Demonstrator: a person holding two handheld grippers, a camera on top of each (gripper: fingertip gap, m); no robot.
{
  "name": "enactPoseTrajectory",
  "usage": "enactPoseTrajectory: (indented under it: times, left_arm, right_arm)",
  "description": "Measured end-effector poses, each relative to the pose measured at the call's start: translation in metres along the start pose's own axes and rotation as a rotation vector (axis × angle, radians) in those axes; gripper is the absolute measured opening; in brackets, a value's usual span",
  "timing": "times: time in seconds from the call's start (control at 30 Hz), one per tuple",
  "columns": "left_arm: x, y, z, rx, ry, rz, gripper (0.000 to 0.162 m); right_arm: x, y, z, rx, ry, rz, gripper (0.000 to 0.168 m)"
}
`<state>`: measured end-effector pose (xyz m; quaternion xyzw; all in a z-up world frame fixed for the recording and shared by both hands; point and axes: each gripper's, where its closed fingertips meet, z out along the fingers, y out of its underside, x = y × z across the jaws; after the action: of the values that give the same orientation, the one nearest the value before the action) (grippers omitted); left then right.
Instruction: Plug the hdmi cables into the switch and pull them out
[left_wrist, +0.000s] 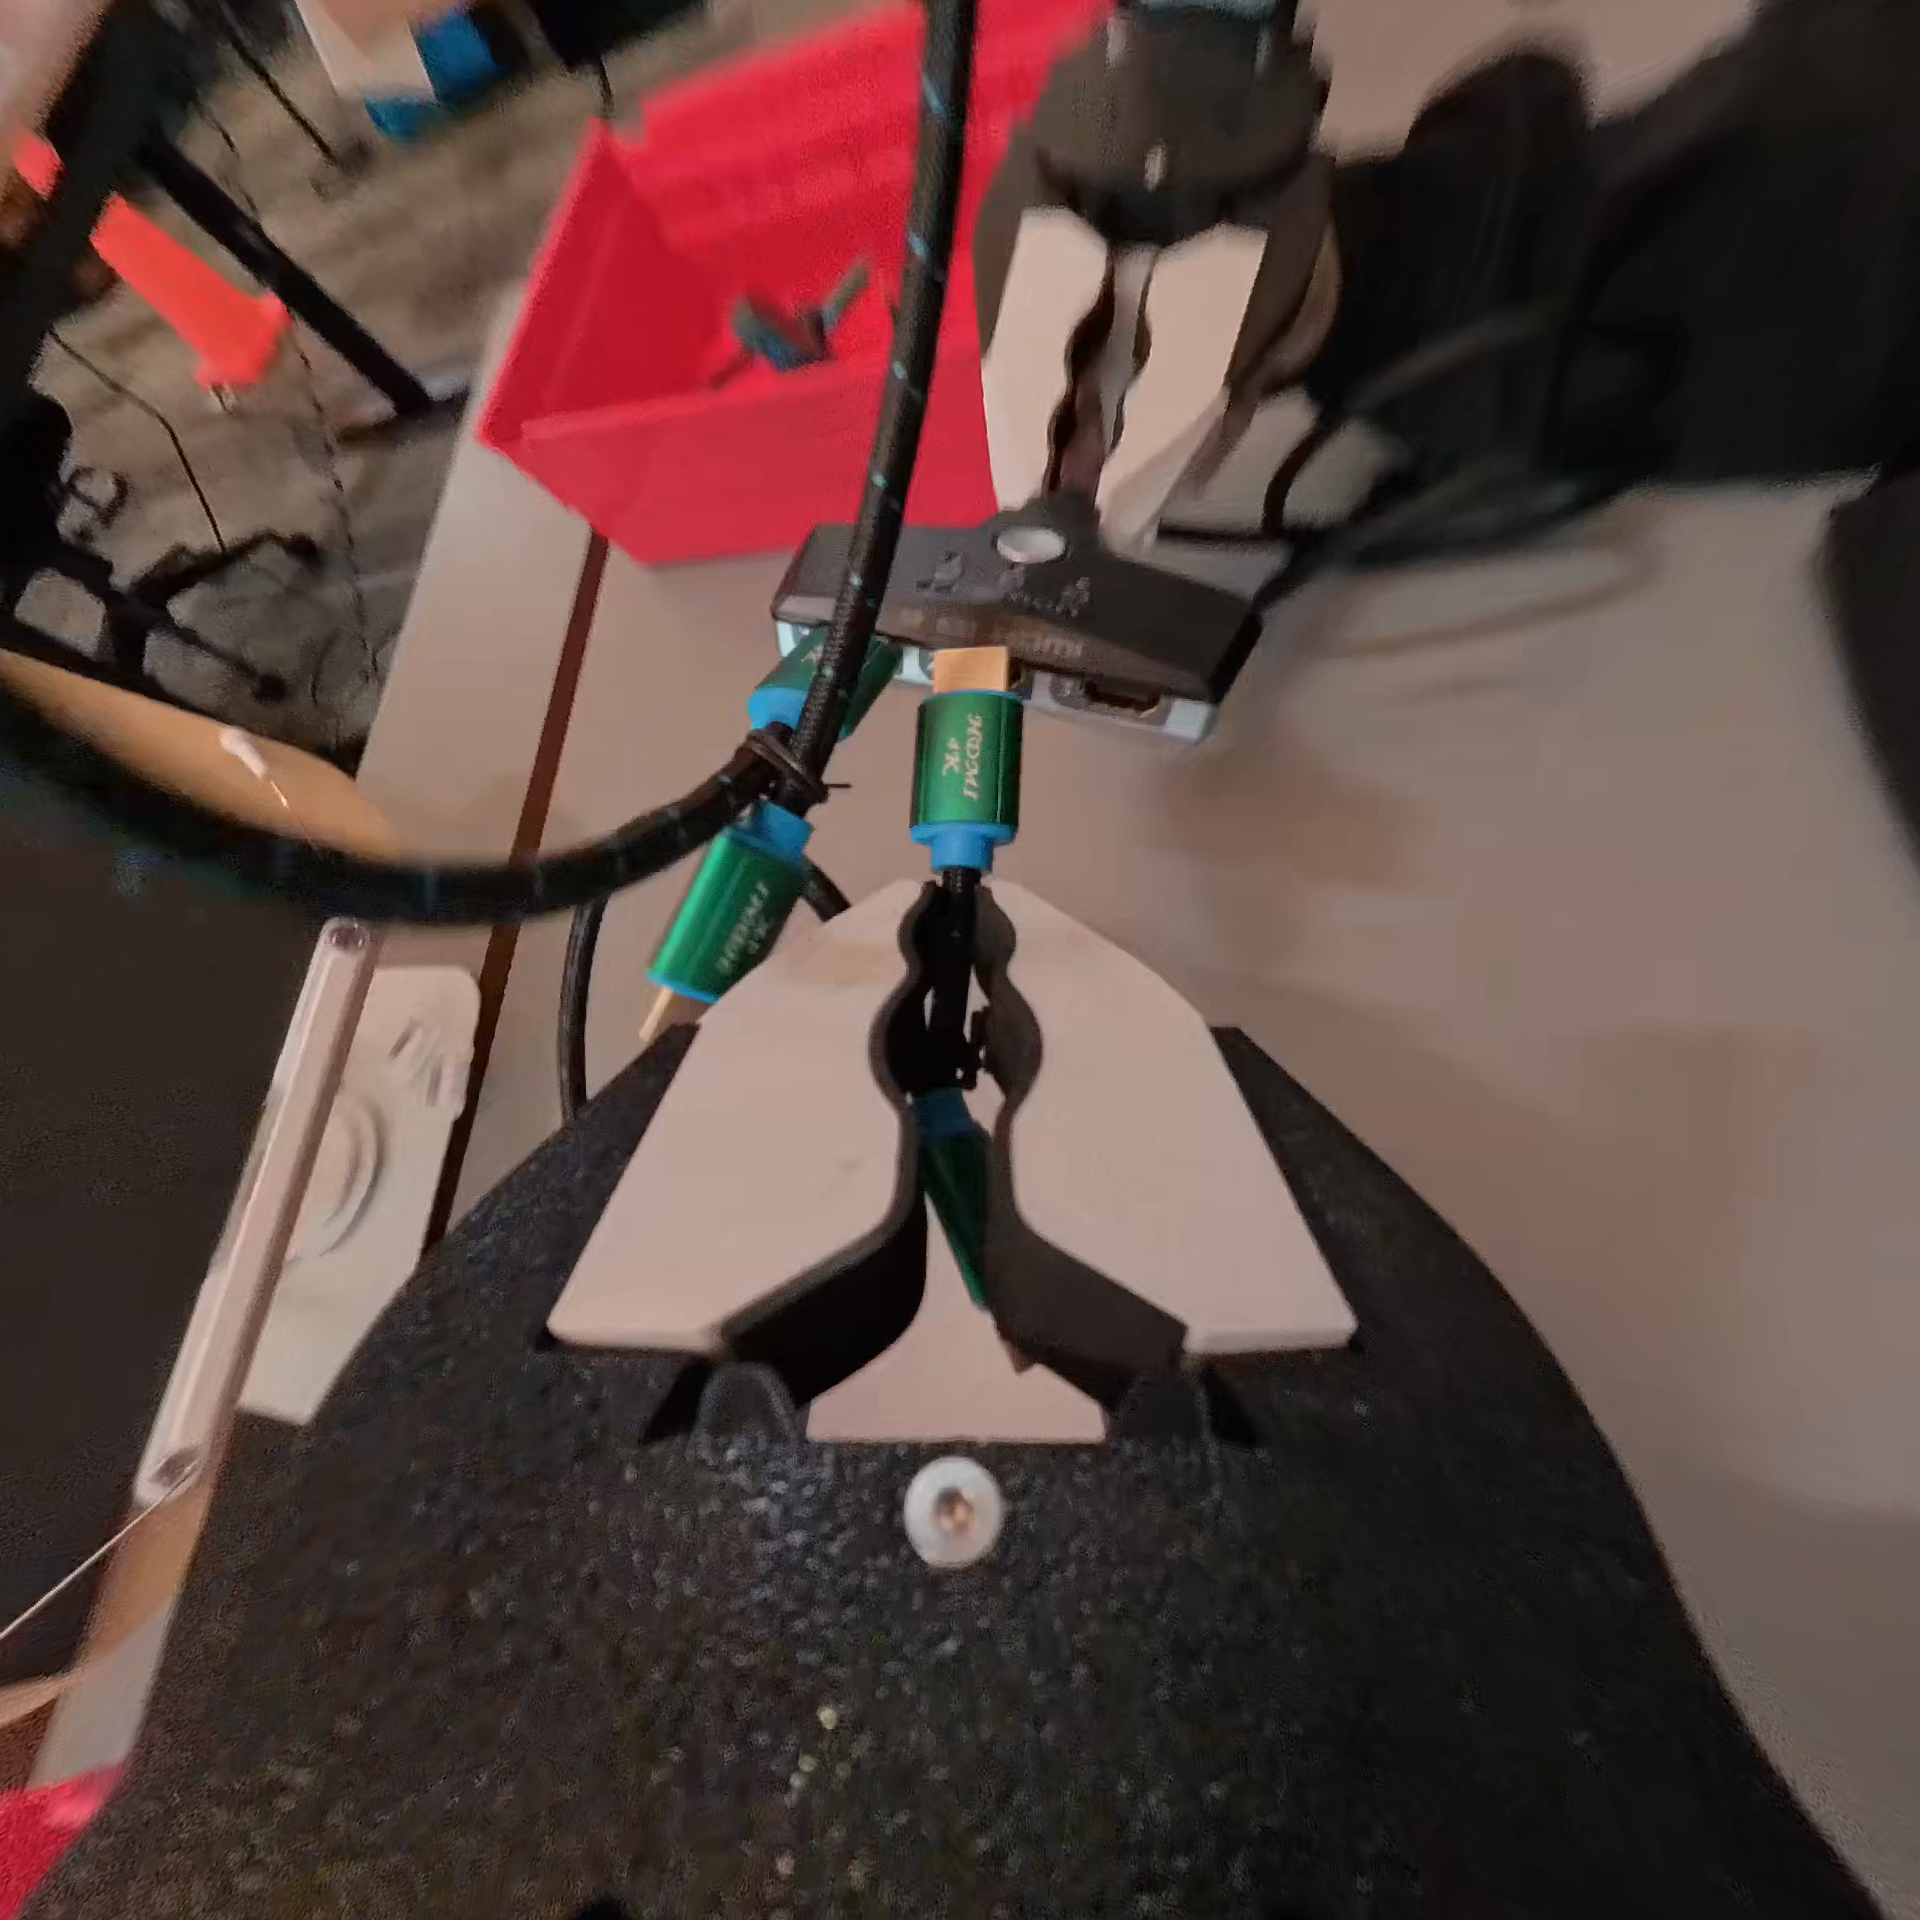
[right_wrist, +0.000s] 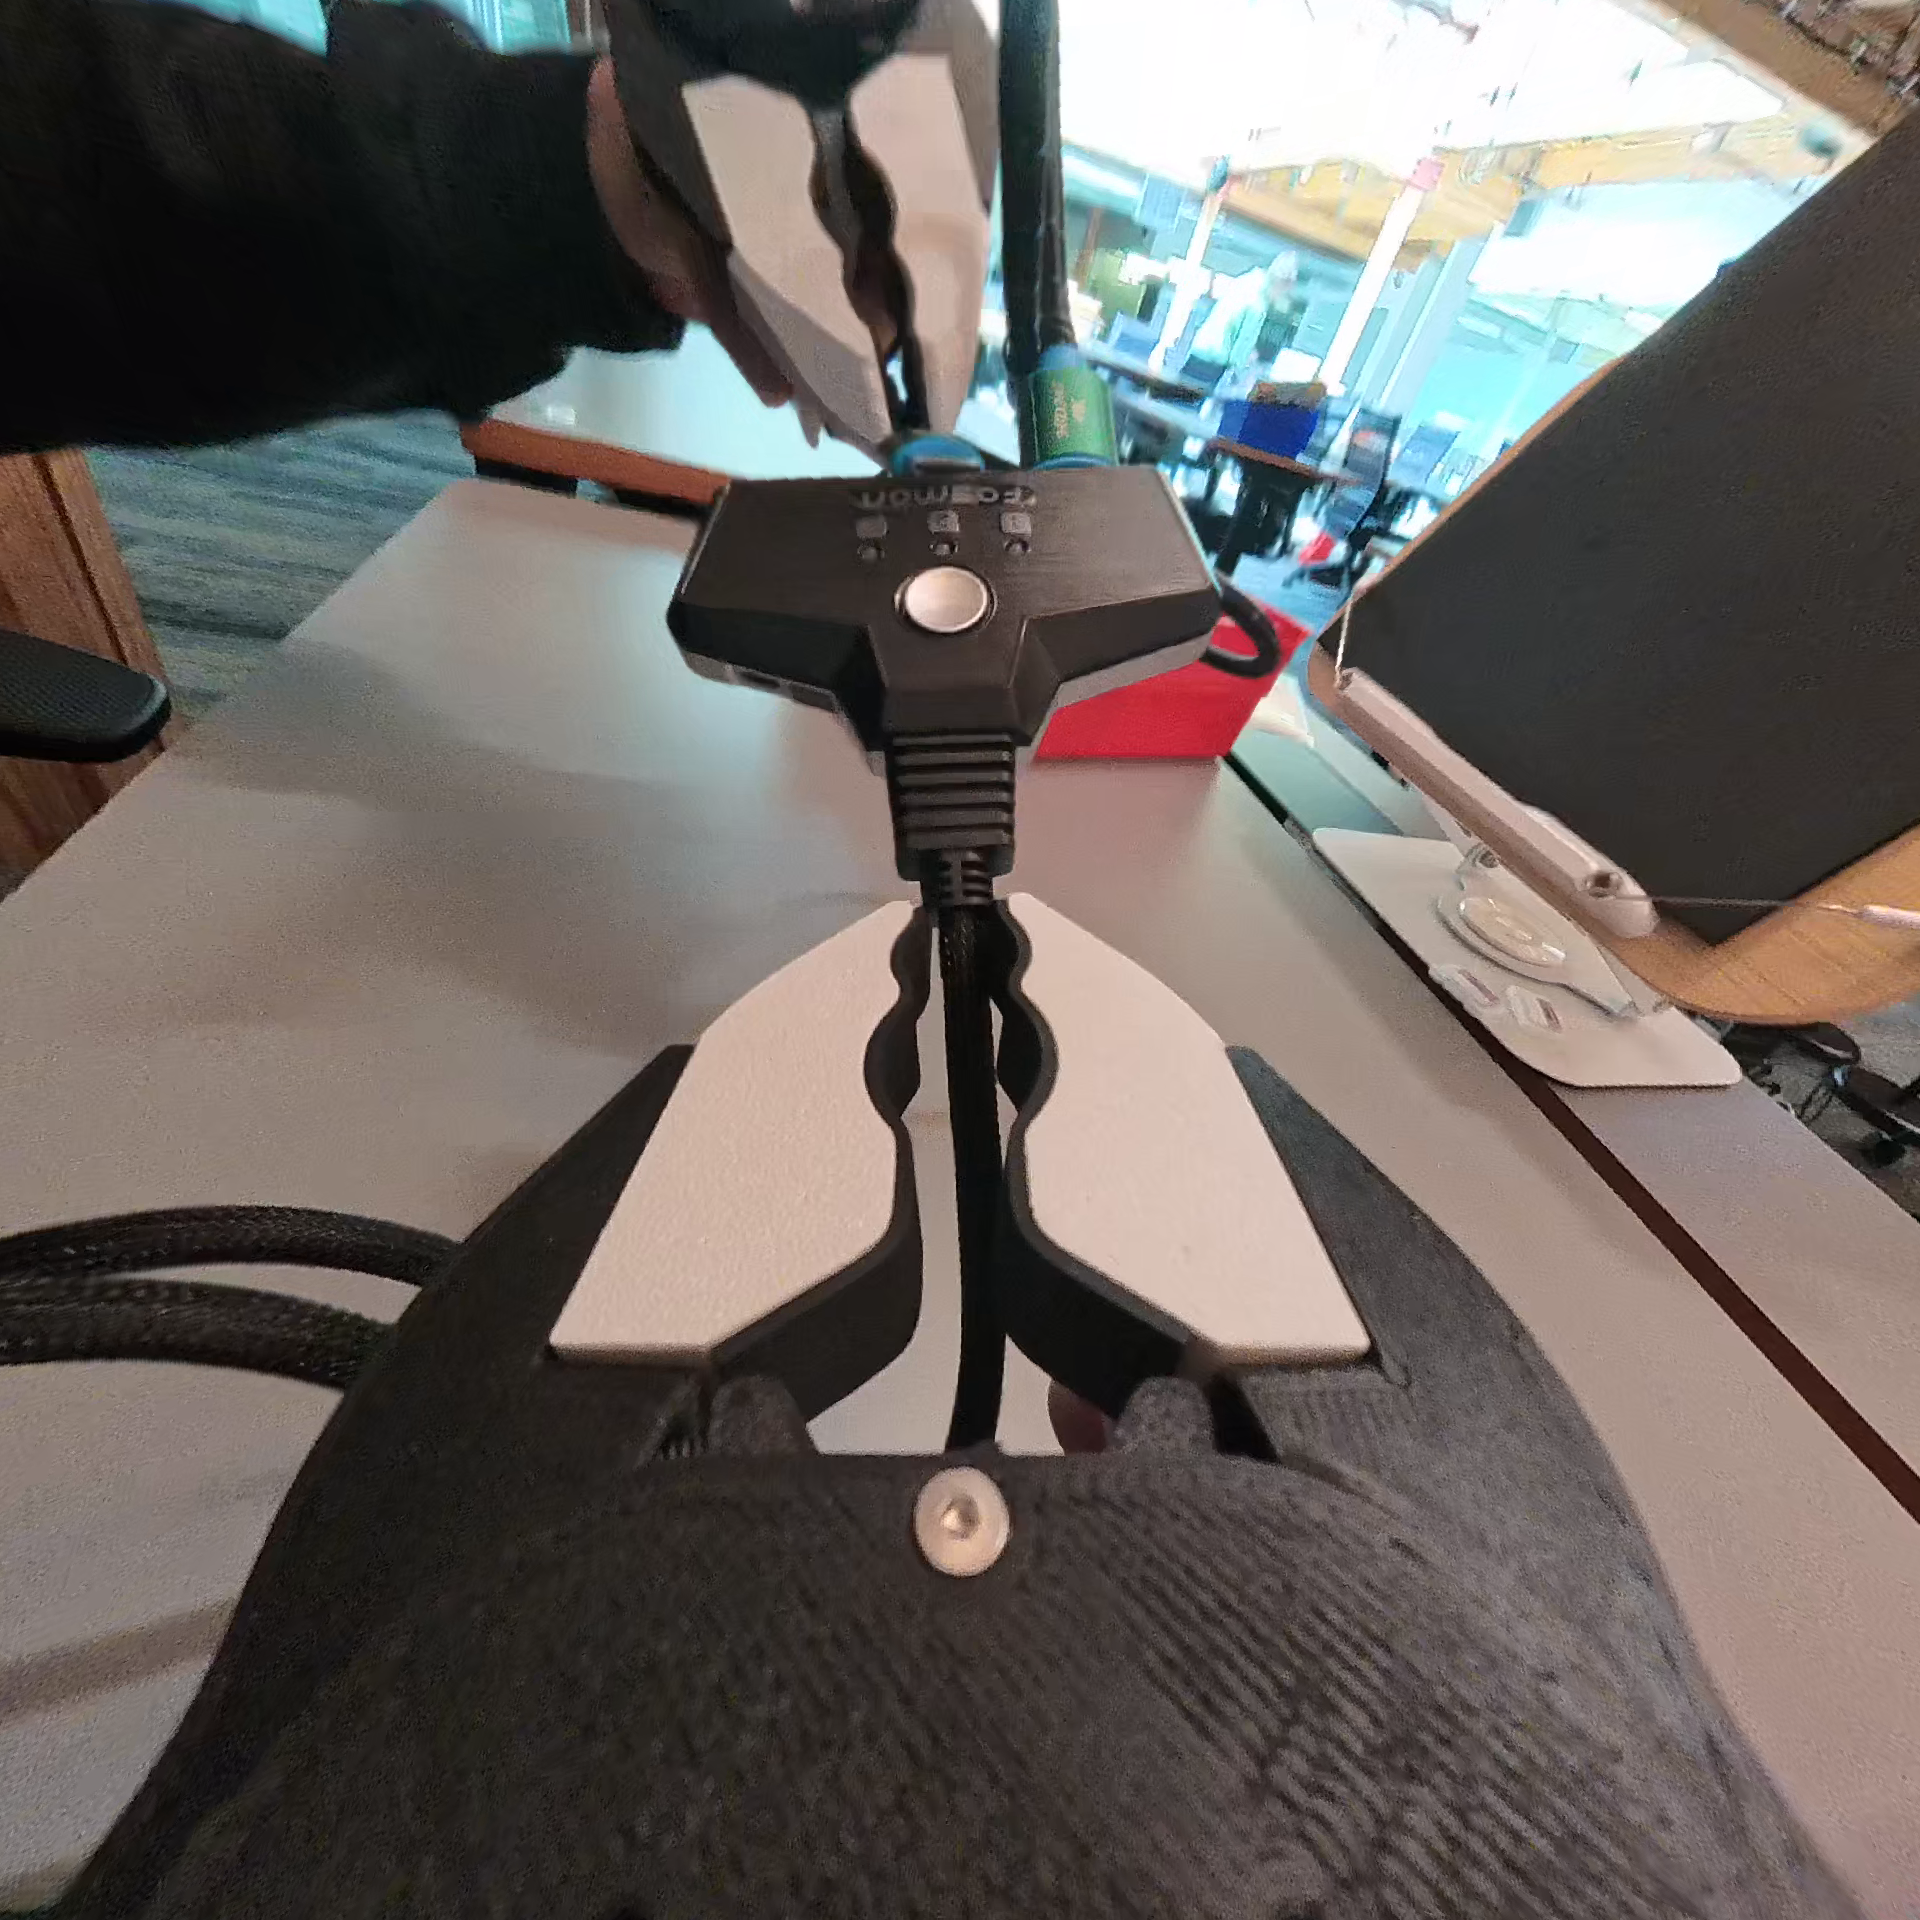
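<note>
The black HDMI switch (left_wrist: 1023, 603) is held up off the white table (left_wrist: 1455, 935). My left gripper (left_wrist: 951, 894) is shut on the black cable just behind a green HDMI plug (left_wrist: 966, 769) with a blue collar. That plug's gold tip sits at the switch's middle port, with part of the gold still showing. A second green plug (left_wrist: 831, 675) is in the left port, and a third (left_wrist: 727, 925) hangs loose. The right port is empty. My right gripper (right_wrist: 961, 904) is shut on the switch's own black cable (right_wrist: 971, 1143), just behind the switch (right_wrist: 940, 592).
A red bin (left_wrist: 727, 312) stands on the table behind the switch. A dark panel (right_wrist: 1662, 520) on a metal stand (right_wrist: 1507, 987) is at the table's edge. Braided black cables (right_wrist: 187, 1299) loop on the table. An orange cone (left_wrist: 197, 301) stands on the floor.
</note>
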<state>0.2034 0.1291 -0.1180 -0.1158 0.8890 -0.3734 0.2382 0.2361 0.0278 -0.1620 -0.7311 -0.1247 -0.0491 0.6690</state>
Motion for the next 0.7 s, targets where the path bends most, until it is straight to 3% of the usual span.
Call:
enactPoseTrajectory:
  times: [0.07, 0.13, 0.37, 0.47, 0.63, 0.7]
  left_arm:
    - [0.002, -0.001, -0.004, 0.028, 0.002, -0.012, 0.005]
    - [0.011, 0.012, -0.002, -0.062, 0.029, 0.023, 0.005]
    - [0.063, 0.106, 0.037, -0.511, 0.184, 0.041, 0.005]
    - [0.079, 0.121, 0.061, -0.465, 0.201, 0.014, 0.005]
    - [0.088, 0.127, 0.087, -0.238, 0.166, -0.102, 0.005]
    - [0.089, 0.125, 0.089, -0.155, 0.131, -0.122, 0.015]
  right_arm:
    - [0.004, -0.01, -0.006, 0.072, 0.015, 0.024, 0.011]
    - [0.01, -0.011, -0.011, 0.096, 0.04, 0.037, 0.011]
    - [0.017, -0.009, -0.018, 0.1, 0.07, 0.053, 0.011]
    - [0.015, -0.006, -0.015, 0.084, 0.059, 0.046, 0.011]
    - [0.013, -0.006, -0.013, 0.083, 0.046, 0.043, 0.011]
    - [0.013, -0.006, -0.013, 0.086, 0.045, 0.044, 0.011]
